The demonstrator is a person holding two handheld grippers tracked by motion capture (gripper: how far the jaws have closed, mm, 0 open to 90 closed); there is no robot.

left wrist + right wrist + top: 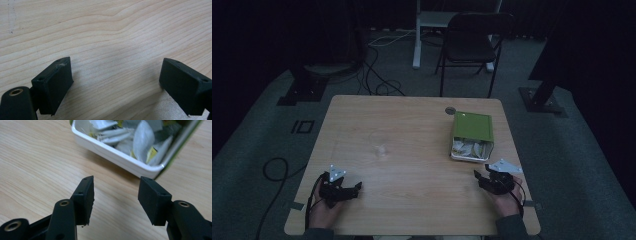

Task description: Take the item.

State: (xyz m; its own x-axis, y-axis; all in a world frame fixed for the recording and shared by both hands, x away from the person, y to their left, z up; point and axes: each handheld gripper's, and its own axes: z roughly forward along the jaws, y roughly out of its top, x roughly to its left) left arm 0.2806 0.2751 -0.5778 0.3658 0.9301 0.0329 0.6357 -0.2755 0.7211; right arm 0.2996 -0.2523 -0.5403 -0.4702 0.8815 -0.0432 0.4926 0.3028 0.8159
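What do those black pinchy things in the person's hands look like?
Each hand holds a black gripper: the left gripper and the right gripper. Each carries a grey three-cornered plate on top and trails a black cable. The fingers are flat, blocky black pads with small screw holes and brass-coloured rings lower down. Dark sleeves cover the wrists.

Bare table ahead of my left gripper, jaws wide, nothing between. My right gripper faces the green tin just ahead; its white rim blocks that way.
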